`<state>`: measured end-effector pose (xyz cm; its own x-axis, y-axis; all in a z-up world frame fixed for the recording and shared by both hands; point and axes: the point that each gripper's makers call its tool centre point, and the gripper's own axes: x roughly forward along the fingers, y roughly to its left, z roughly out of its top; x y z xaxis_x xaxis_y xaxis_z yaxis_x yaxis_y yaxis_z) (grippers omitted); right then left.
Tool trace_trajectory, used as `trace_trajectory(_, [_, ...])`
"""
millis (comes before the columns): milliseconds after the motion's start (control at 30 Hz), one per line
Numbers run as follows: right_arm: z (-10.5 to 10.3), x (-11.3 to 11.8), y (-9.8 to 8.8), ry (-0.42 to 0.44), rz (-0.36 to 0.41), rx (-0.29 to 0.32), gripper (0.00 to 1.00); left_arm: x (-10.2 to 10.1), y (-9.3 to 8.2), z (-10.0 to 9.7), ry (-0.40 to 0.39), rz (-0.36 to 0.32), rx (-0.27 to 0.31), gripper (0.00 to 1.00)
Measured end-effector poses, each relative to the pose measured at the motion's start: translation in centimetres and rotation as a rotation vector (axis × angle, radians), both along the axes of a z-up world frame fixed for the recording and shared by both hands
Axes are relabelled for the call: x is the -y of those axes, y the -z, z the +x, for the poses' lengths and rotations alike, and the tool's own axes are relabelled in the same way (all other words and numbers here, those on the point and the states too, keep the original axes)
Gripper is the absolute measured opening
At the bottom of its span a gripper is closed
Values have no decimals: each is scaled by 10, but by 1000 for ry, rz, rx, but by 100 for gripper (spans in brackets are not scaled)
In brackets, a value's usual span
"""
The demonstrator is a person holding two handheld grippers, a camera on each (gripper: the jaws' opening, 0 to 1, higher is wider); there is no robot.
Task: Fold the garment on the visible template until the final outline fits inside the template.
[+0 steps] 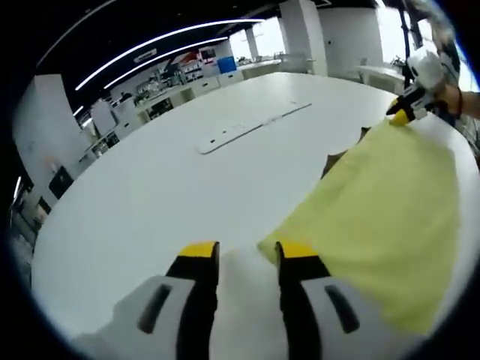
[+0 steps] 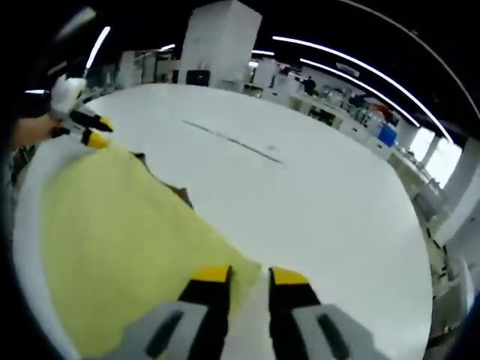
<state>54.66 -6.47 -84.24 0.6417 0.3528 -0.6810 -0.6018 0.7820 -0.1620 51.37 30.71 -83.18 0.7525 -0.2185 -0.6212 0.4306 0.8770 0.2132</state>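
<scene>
Both grippers' fingers stand parted, grasping nothing: the left gripper [image 1: 247, 255] and right gripper [image 2: 250, 276] each sit at a corner of the yellow garment [image 1: 375, 217]. It lies spread on the white table [image 1: 150, 187], over a brown template [image 1: 334, 160]. Soft and light, it is probably best pinched at the corners.

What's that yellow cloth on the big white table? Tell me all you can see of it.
The yellow garment is a pale, soft-looking fabric spread fairly flat on the white table, with no print or seams that I can make out. At one corner the left gripper has its jaws apart, the edge by one of them; the right gripper stands at another corner. A dark brownish patch peeks out from under its far edge.
</scene>
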Motion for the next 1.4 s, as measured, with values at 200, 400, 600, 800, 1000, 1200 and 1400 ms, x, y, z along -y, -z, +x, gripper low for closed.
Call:
trace_trajectory(200, [-7,-8,-14,35,134,-37,33,0,-9,-9,-36,-88,-9,39])
trace_trajectory(400, [-28,-16,-26,-6,189,-85,61,3,-20,-26,-29,-231,-22,55])
trace_trajectory(600, [-52,-21,-30,-40,224,-126,84,4,-21,-53,-11,-279,-37,71])
trace_trajectory(800, [-72,-20,-32,-63,238,-152,93,11,-27,-82,37,-331,-35,83])
trace_trajectory(1000, [-97,-17,-31,-73,260,-183,100,18,-24,-105,81,-329,-52,92])
trace_trajectory(1200, [-120,-12,-27,-85,249,-208,99,25,-25,-127,98,-368,-67,94])
trace_trajectory(1400, [-146,-10,-24,-95,271,-227,96,32,-18,-150,118,-360,-90,94])
